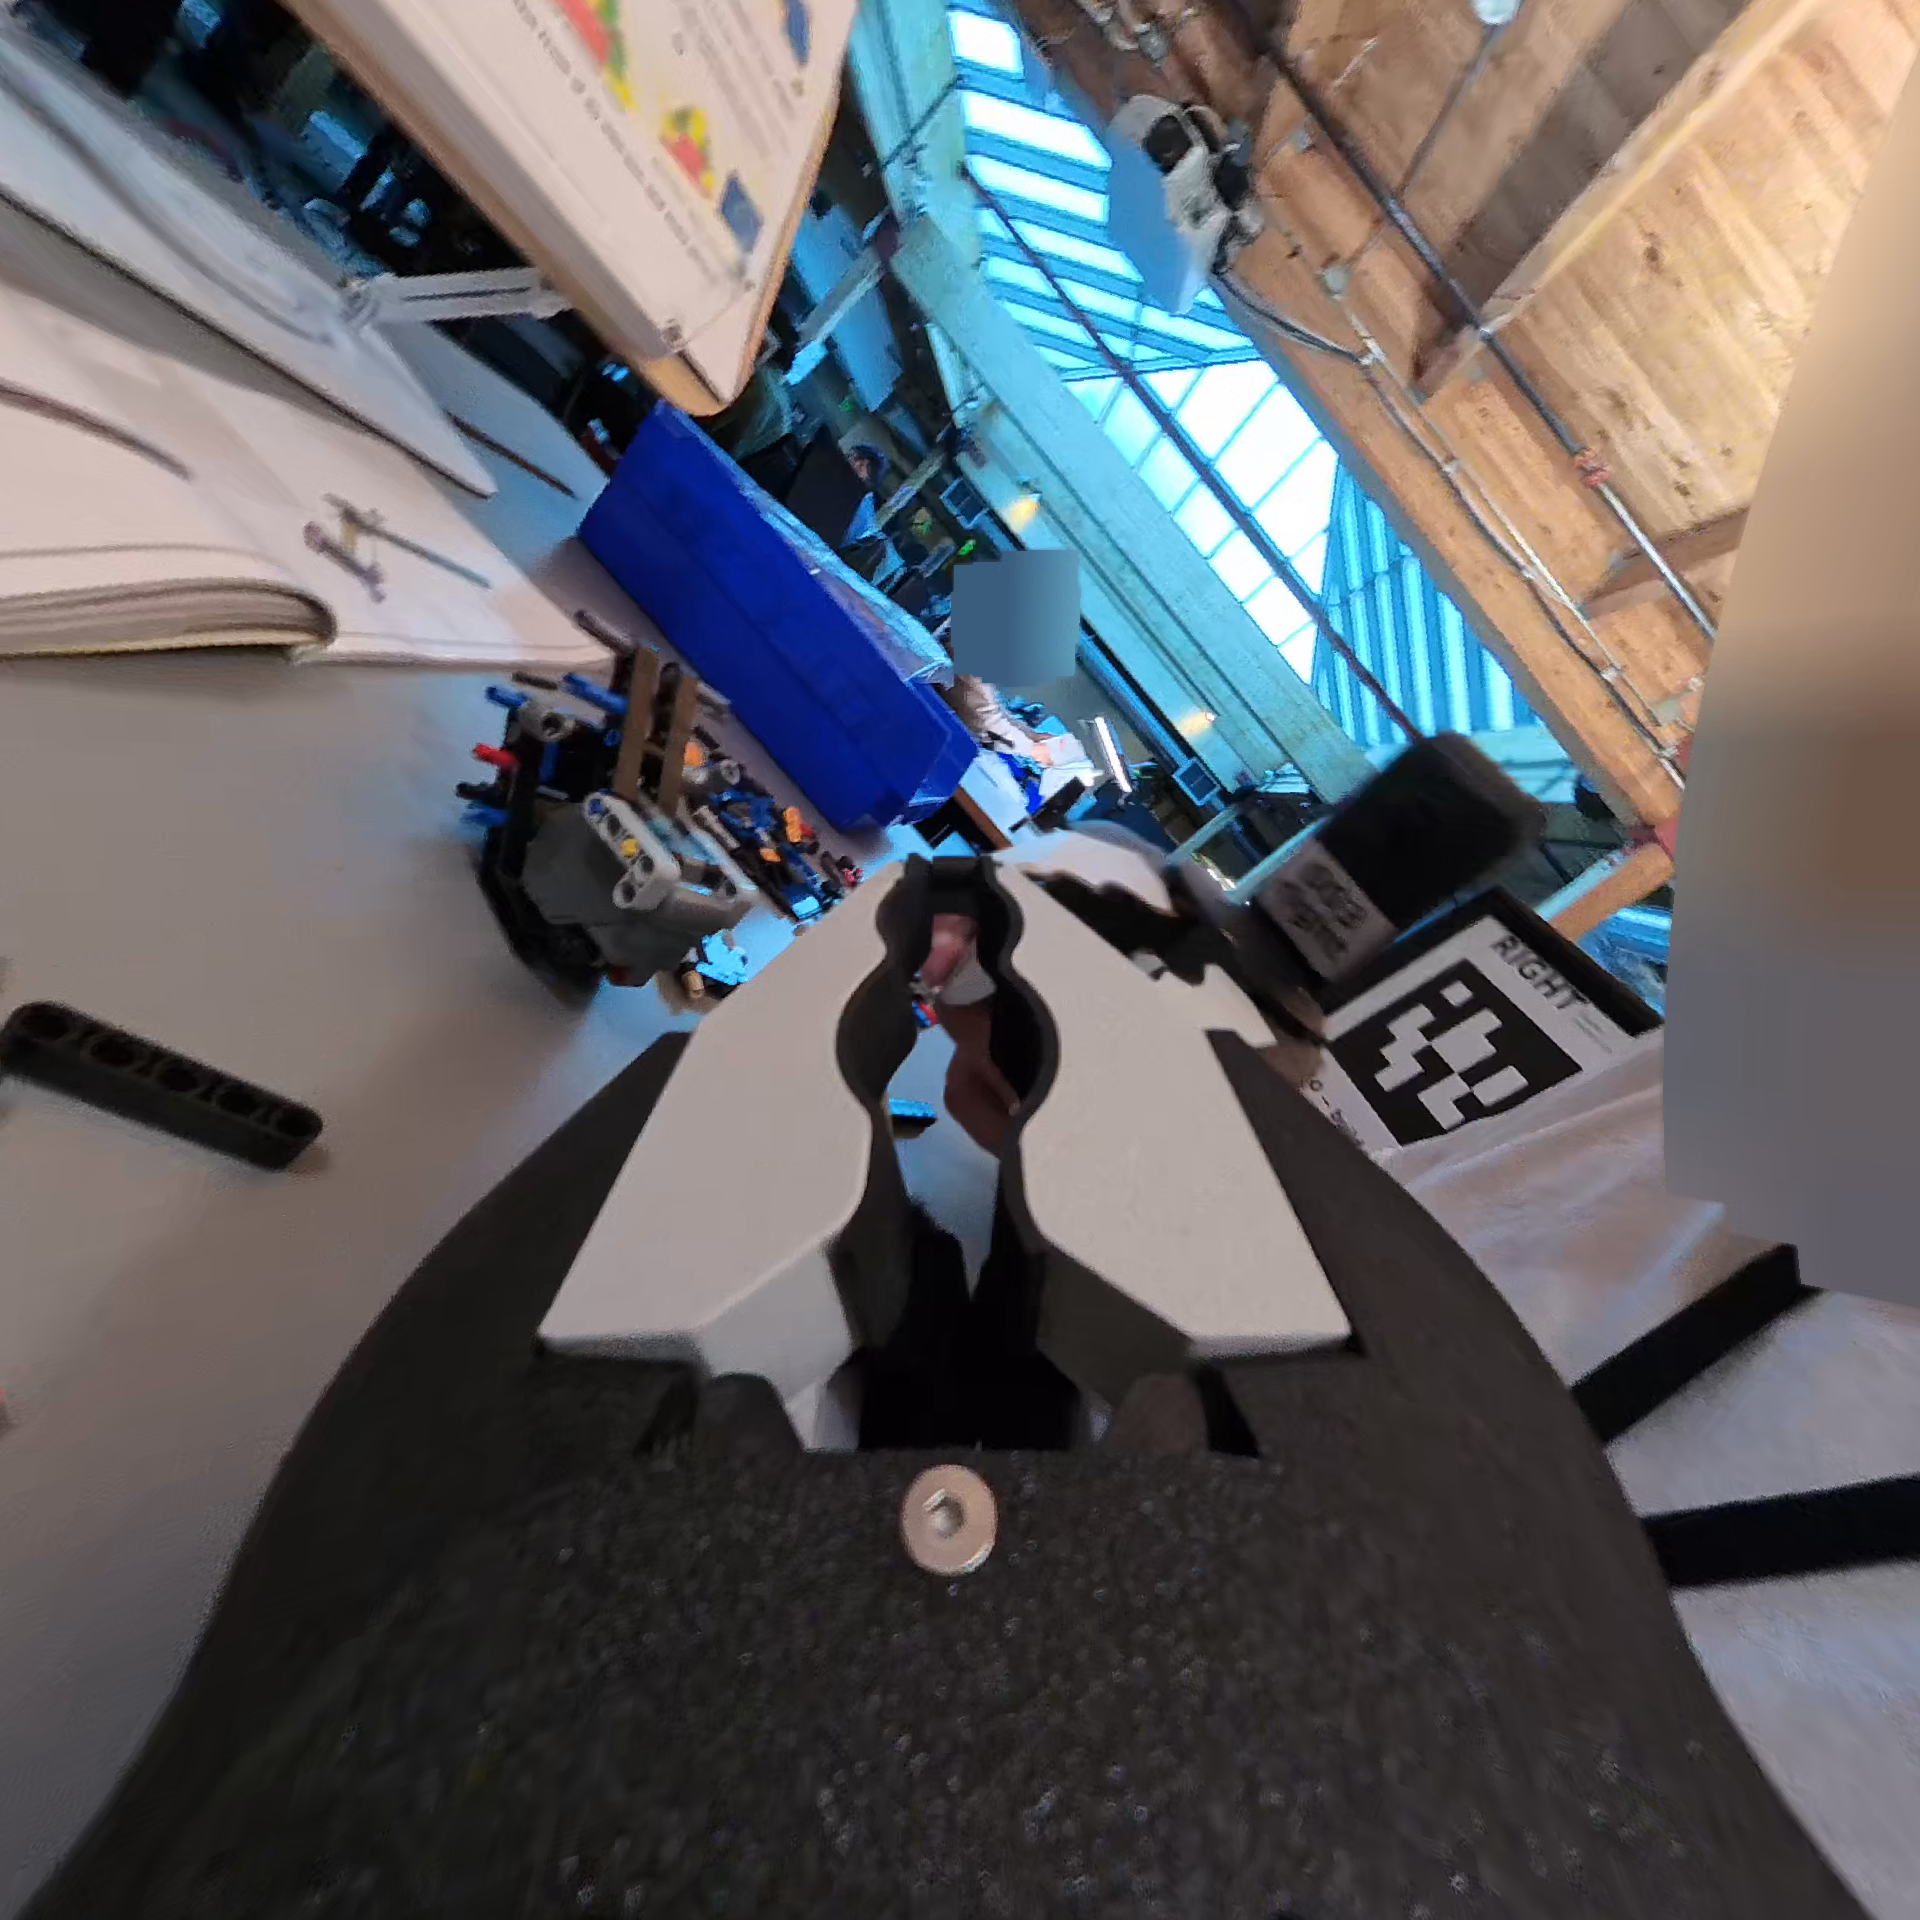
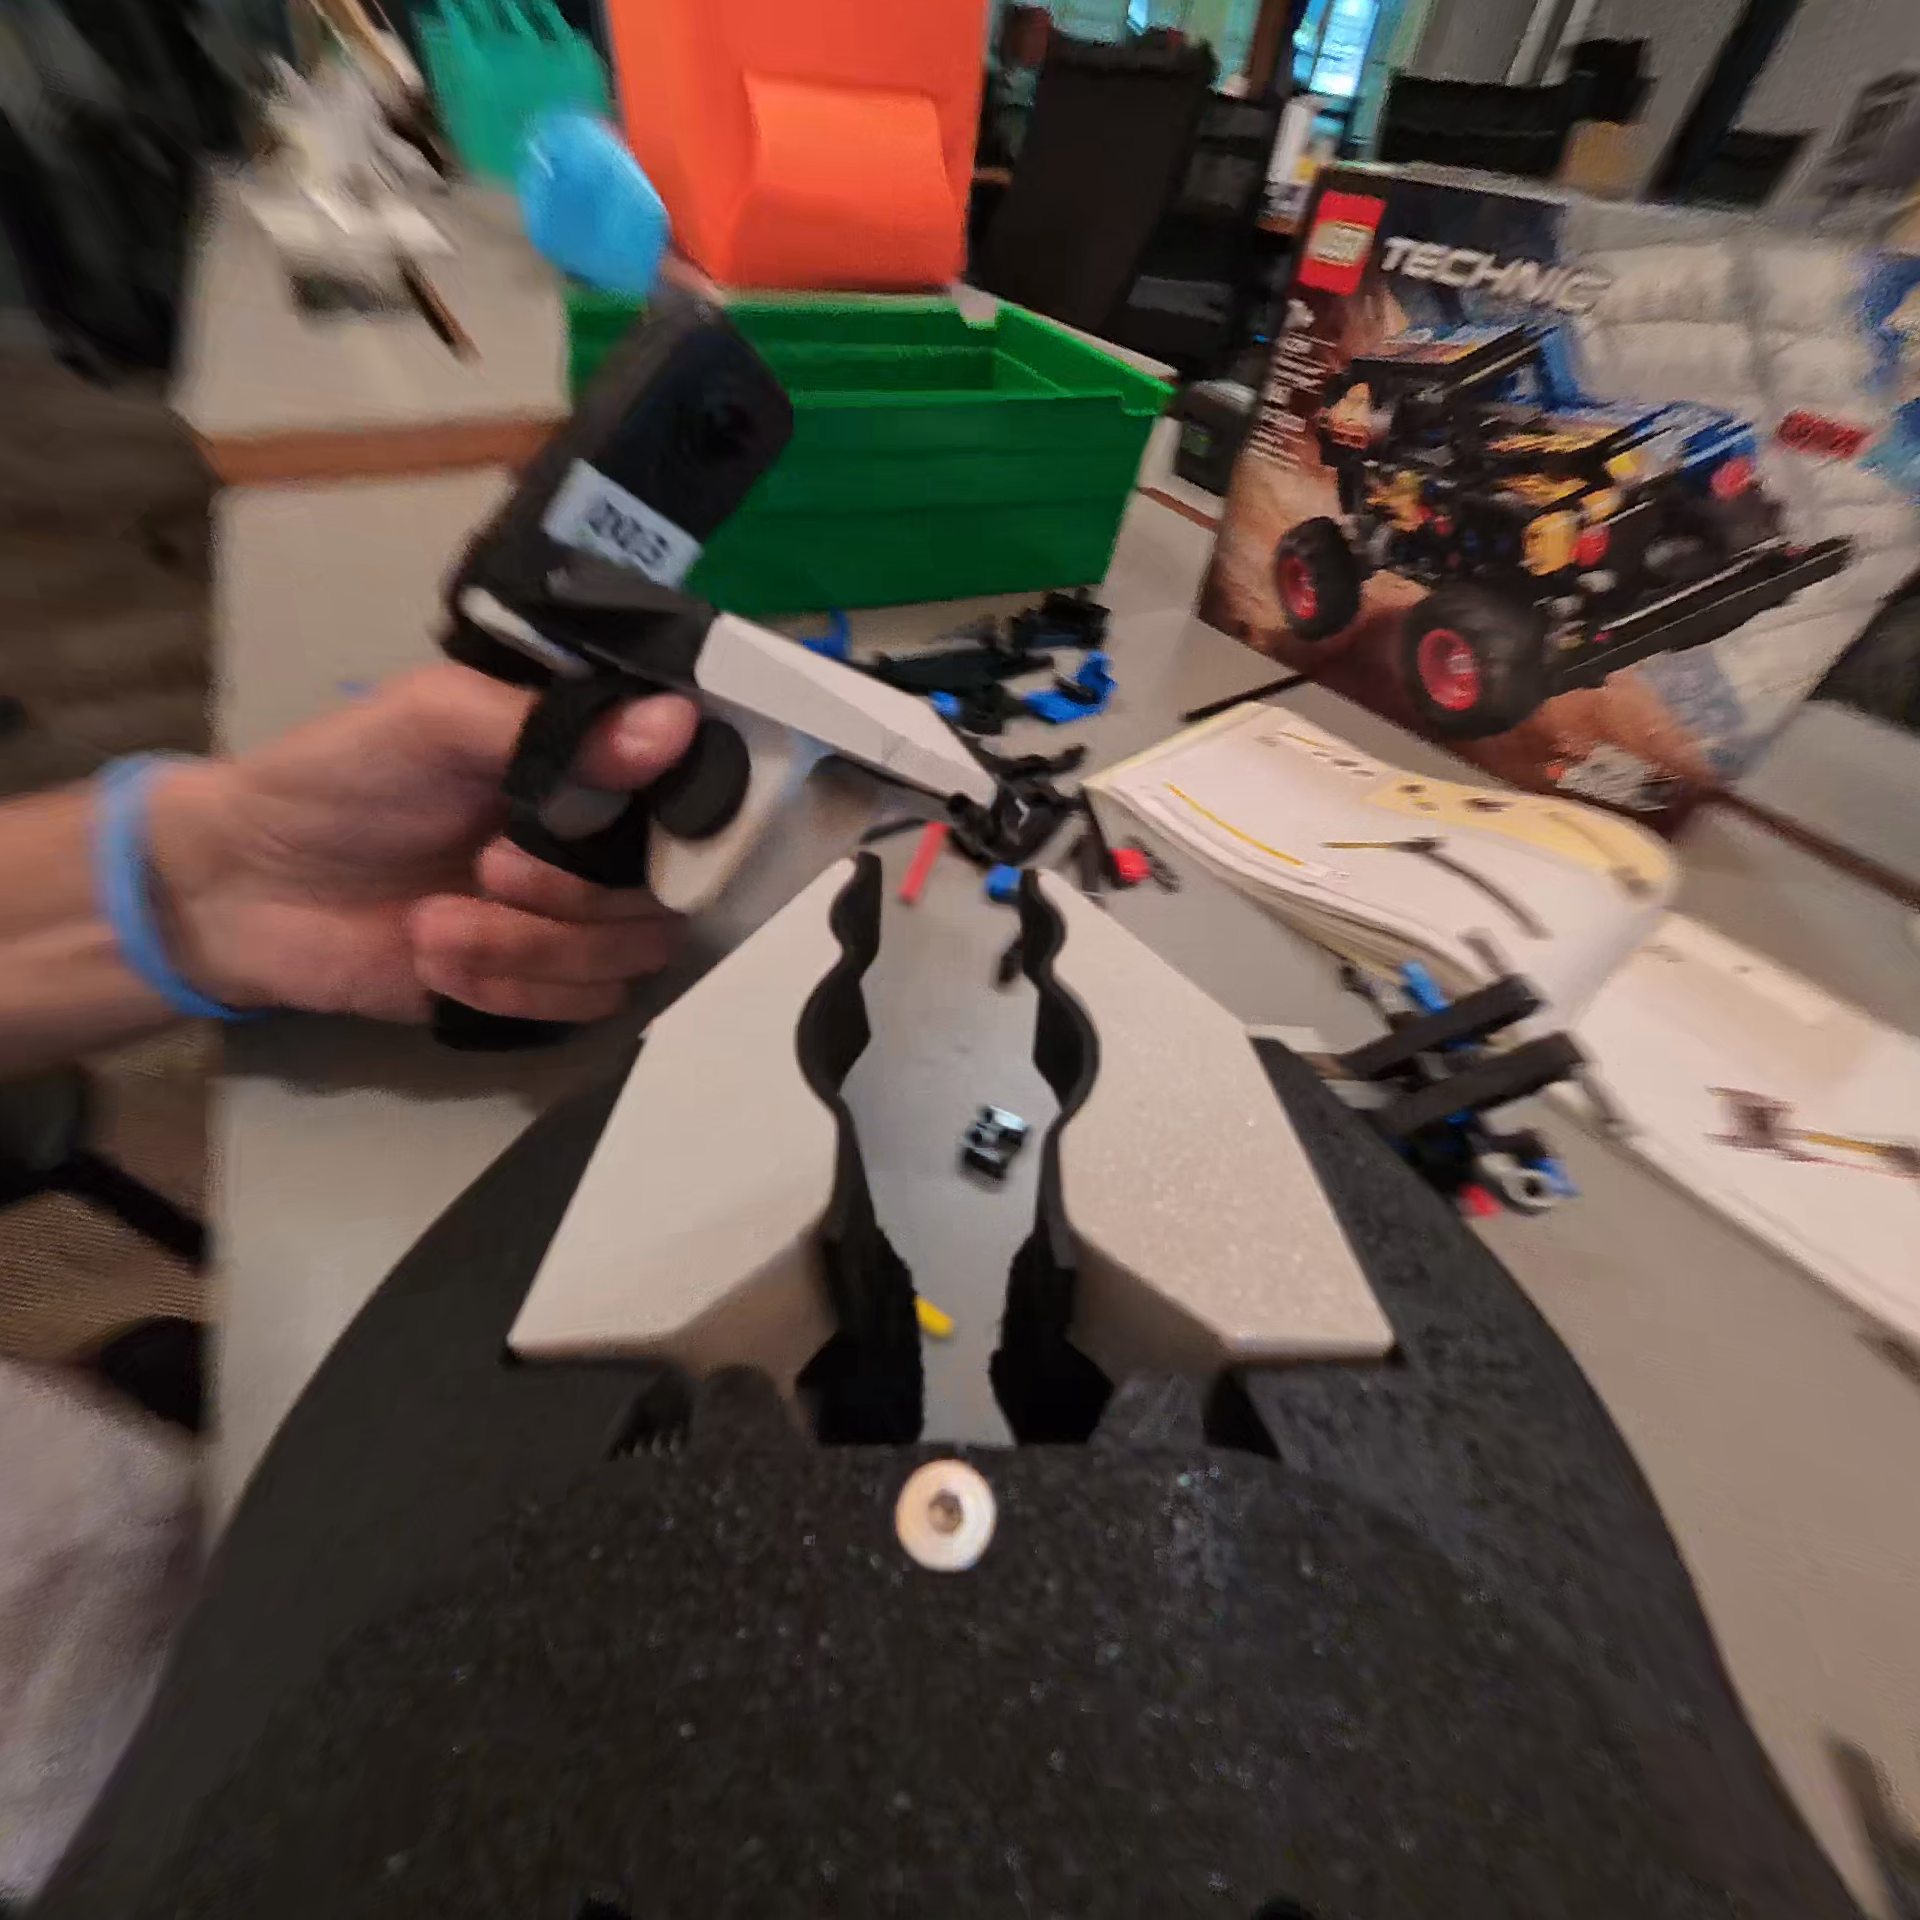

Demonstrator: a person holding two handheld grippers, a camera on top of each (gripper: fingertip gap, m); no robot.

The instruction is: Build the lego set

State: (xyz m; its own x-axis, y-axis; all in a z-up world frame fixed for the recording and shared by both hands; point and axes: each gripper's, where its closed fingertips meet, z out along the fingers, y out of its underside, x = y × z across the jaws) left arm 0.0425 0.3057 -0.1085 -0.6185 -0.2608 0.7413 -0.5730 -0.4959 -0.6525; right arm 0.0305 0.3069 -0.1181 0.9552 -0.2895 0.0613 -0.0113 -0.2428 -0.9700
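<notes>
My left gripper (image 1: 951, 873) is shut on a small black Lego piece (image 1: 956, 871) at its fingertips. In the right wrist view a hand holds this gripper (image 2: 971, 800) above the table, the black piece (image 2: 1006, 816) at its tip, just beyond my right gripper. My right gripper (image 2: 945, 883) is open and empty, low over the table. A small black-and-white piece (image 2: 992, 1138) lies on the table between its fingers. The partly built model (image 1: 613, 842) stands on the table, and it also shows in the right wrist view (image 2: 1455, 1091). A black beam (image 1: 156, 1081) lies alone at the left.
Loose pieces lie ahead: a red axle (image 2: 923, 862), a blue pin (image 2: 1003, 881), a yellow piece (image 2: 933, 1317). The open instruction booklet (image 2: 1351, 852) lies to the right, the set's box (image 2: 1558, 468) behind it. A green bin (image 2: 914, 436) and a blue bin (image 1: 769, 623) stand at the back. The grippers are tip to tip, or close to it.
</notes>
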